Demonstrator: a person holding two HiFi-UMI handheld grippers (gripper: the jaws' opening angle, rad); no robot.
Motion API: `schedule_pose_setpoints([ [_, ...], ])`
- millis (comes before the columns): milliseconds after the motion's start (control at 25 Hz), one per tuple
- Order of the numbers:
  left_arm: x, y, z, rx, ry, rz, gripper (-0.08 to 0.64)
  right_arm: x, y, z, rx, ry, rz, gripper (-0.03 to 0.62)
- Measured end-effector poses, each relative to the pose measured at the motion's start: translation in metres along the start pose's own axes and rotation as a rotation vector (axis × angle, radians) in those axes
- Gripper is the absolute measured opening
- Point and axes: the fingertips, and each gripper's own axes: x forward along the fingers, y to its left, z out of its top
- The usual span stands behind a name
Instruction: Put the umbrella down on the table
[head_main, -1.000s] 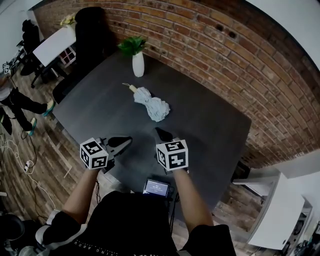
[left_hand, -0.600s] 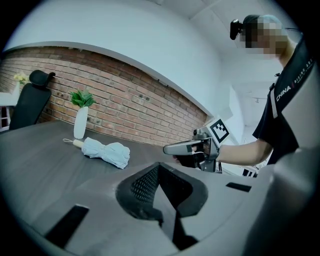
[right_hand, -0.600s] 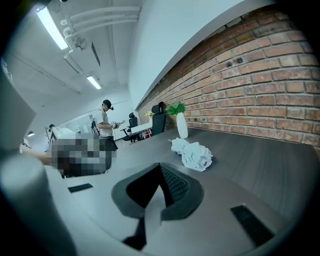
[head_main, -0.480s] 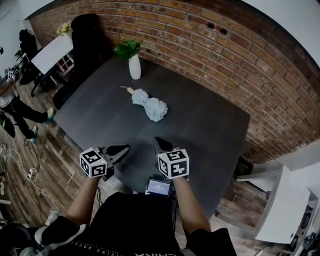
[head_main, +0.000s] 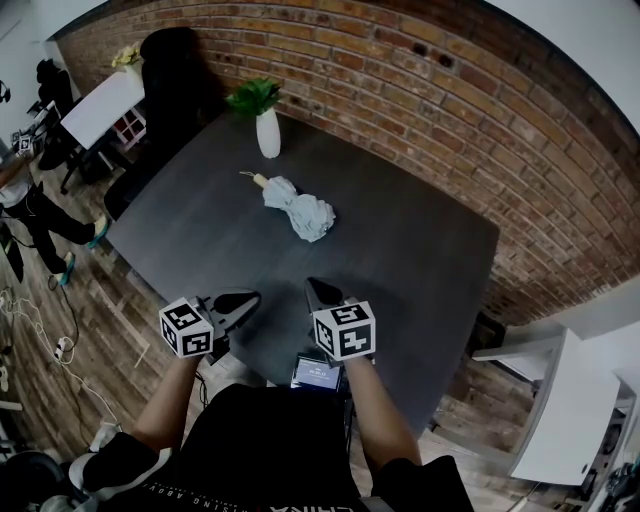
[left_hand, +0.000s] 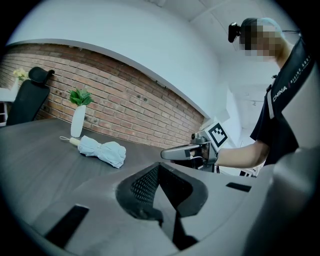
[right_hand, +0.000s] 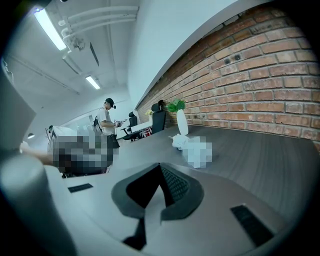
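White vase (head_main: 268, 135) beside brick wall (head_main: 420, 80)

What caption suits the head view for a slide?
Folded umbrella lies on the dark table near a white vase; left tool and right tool both shut, empty.

A brick wall (head_main: 420, 90) runs behind the dark tabletop (head_main: 400, 240). The floor (head_main: 95, 315) is wood plank, with a black chair (head_main: 185, 70) and a white desk (head_main: 100, 95) beyond. Strip lights (right_hand: 50, 27) hang overhead.
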Motion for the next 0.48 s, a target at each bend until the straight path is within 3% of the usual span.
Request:
schedule_pose_setpoints([
  [480,0.0049,0.0057,-0.0008,-0.003,0.005,0.003,0.003,0.0041,-0.0018,0.0026,-0.008,-0.004,0.004,0.008],
])
